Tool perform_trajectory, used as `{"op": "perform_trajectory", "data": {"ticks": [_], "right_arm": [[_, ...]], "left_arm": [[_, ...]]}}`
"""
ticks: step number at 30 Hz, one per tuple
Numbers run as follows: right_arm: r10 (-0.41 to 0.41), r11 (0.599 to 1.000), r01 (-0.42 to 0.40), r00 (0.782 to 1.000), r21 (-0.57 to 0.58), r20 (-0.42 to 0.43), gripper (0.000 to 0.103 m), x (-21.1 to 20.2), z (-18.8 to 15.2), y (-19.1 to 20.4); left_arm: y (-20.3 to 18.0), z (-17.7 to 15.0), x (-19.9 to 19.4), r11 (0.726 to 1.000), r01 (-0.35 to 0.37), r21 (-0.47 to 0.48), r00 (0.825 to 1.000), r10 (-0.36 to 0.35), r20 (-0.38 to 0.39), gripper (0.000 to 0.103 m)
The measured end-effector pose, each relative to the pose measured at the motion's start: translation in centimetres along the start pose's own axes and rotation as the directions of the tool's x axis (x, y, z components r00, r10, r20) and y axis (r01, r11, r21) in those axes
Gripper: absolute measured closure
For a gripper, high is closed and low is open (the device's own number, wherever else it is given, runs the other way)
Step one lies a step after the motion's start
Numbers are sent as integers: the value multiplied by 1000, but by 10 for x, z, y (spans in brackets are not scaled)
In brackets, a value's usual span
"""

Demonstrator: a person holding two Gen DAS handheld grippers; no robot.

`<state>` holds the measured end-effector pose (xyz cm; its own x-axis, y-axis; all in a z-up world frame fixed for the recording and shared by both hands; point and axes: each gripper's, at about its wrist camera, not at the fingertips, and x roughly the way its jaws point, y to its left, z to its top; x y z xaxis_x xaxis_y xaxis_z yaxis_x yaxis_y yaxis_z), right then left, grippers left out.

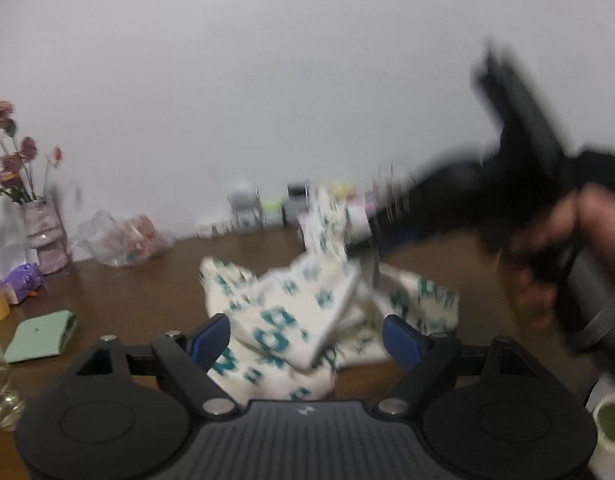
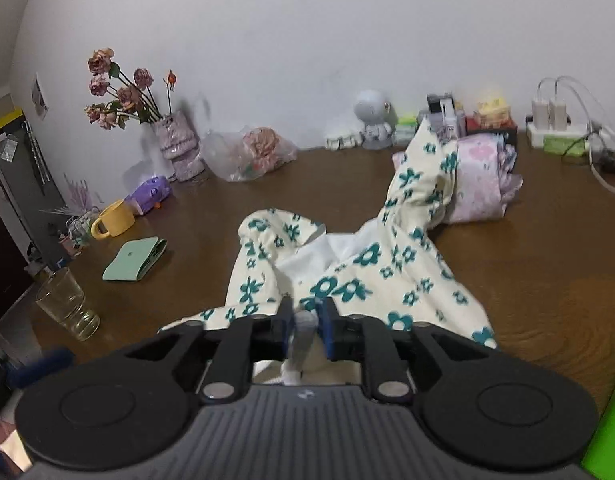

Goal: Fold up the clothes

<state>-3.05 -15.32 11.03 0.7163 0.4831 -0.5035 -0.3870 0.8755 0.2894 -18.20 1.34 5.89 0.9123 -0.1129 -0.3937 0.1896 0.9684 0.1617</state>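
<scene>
Pinched in the right hand-held gripper, the cream cotton garment with teal flowers is lifted for folding; the left hand-held gripper is spread at 6 o'clock.

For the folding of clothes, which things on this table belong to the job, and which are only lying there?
Belong to the job:
- floral garment, pinched by the right gripper
- left gripper, open above the cloth
- folded pink clothes at the back

Only lying there:
- yellow mug
- green pouch
- drinking glass
- flower vase
- purple toy
- plastic bag
</scene>
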Motion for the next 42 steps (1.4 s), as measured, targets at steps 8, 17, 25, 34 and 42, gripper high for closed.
{"op": "perform_trajectory", "data": {"ticks": [8, 17, 25, 34, 42], "right_arm": [[-70, 997, 73, 994, -36, 87, 59, -53, -36, -5], [-141, 929, 157, 987, -335, 72, 39, -7, -96, 53], [-247, 878, 306, 948, -368, 200, 94, -45, -80, 63], [-177, 927, 261, 938, -269, 298, 96, -152, -44, 52], [-184, 915, 262, 948, -306, 261, 96, -152, -68, 63]], "left_arm": [[25, 0, 49, 996, -52, -68, 996, 46, -83, 74], [47, 11, 40, 995, -54, -87, 998, 51, -37, 97], [51, 29, -21, 997, -74, -15, 992, 75, 101, 97], [15, -2, -23, 969, -78, 236, 995, 62, 73, 91], [-5, -37, -2, 910, -165, 380, 986, 153, 62, 58]]}}
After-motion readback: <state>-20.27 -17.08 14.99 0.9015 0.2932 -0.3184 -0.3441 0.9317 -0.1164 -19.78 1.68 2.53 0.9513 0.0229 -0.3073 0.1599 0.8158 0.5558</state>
